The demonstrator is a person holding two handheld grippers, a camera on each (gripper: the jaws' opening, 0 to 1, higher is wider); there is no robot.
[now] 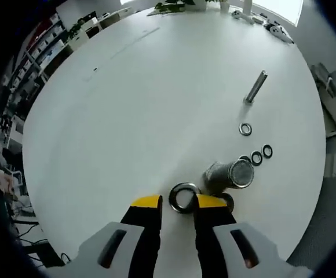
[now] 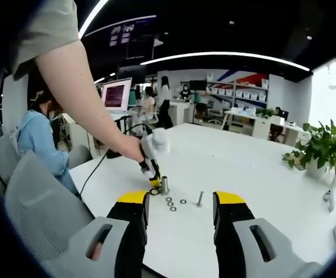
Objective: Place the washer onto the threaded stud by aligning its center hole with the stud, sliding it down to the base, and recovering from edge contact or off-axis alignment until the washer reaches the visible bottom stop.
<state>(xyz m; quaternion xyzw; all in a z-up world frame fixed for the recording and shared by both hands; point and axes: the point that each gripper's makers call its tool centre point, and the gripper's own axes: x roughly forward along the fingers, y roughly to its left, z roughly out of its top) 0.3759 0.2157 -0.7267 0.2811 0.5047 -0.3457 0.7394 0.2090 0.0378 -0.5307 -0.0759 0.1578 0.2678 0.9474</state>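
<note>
From my right claw (image 2: 179, 208), jaws spread wide, I look across the white surface (image 2: 243, 168). A person's arm (image 2: 84, 98) reaches in from the left, holding the left claw (image 2: 154, 180) down at a washer (image 2: 154, 191) beside the upright stud (image 2: 164, 185). Three more washers (image 2: 171, 204) and a bolt (image 2: 200, 198) lie nearby. A seated person (image 2: 37, 145) watches at left; a plant (image 2: 321, 147) stands at right.

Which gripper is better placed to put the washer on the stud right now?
Left. The left gripper already has the washer between its jaws, right beside the stud. The right gripper is open, holds nothing, and sits well back from the stud.
</note>
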